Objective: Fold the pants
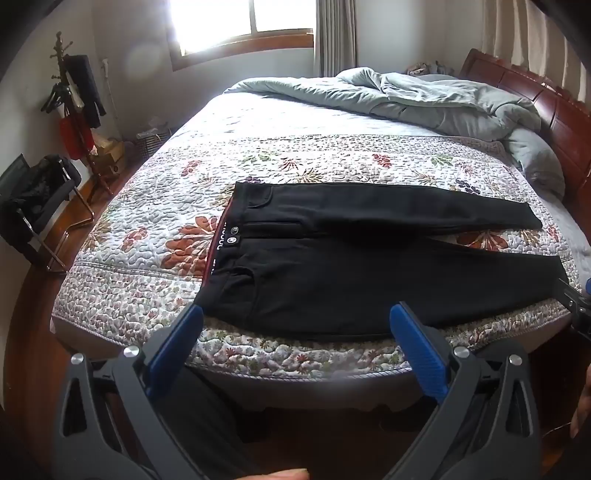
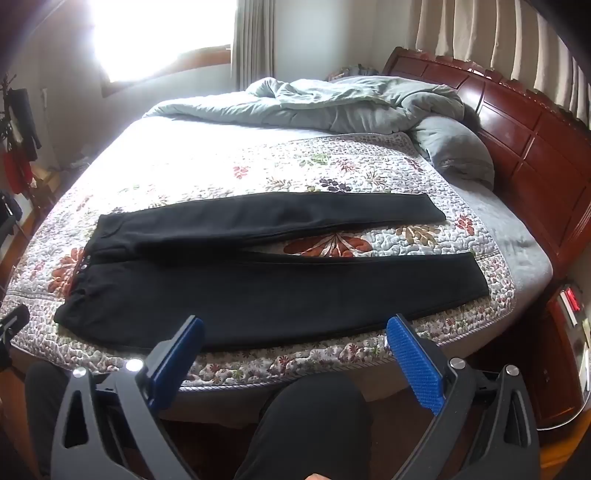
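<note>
The left gripper [image 1: 297,325] is wide open, with nothing between its blue pads [image 1: 417,354]. It sits at the bottom of its picture, just in front of the near edge of the bed [image 1: 122,295], not touching anything. The right gripper [image 2: 295,336] is wide open too, low in its picture, and holds nothing.

Just past both grippers lie the black pants [image 1: 332,280]. They are spread flat across the middle of the flowered quilt [image 2: 229,162]. The waist is toward the left of each picture and the two legs reach to the right, with a gap of quilt between them.

Farther back, in the upper middle, a grey blanket [image 2: 332,103] is bunched up. A dark red headboard [image 2: 524,133] stands at the upper right. A bright window [image 1: 236,22] is at the top left.
</note>
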Motion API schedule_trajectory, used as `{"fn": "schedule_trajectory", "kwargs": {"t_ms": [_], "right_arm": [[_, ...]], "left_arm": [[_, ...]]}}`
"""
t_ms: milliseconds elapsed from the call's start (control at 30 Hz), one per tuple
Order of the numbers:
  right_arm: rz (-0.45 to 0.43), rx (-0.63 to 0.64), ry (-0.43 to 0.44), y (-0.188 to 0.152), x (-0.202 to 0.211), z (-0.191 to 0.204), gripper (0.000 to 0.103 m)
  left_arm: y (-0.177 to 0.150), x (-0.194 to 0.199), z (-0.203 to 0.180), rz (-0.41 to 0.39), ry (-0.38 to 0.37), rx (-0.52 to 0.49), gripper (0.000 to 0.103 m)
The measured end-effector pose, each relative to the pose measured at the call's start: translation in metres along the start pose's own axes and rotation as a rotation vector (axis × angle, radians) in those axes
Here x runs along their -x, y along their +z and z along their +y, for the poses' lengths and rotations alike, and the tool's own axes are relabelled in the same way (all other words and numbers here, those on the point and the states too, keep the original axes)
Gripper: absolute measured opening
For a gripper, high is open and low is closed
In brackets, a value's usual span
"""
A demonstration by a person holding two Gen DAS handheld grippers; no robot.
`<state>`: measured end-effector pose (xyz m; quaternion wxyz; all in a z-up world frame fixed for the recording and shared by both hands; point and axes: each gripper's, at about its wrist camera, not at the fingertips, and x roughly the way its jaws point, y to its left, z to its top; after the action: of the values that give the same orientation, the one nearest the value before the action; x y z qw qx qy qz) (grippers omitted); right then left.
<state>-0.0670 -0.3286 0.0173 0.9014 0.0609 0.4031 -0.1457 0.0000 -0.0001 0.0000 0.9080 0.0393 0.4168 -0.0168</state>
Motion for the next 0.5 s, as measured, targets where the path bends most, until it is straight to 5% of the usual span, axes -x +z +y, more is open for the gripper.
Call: {"fn": "schedule_trajectory", "kwargs": {"t_ms": [500], "right_arm": [[-0.001, 0.006, -0.009, 0.0001, -0.001, 0.0019, 0.1]], "left_arm": [[0.0014, 0.0024, -0.0001, -0.006, -0.002, -0.001, 0.101]]}}
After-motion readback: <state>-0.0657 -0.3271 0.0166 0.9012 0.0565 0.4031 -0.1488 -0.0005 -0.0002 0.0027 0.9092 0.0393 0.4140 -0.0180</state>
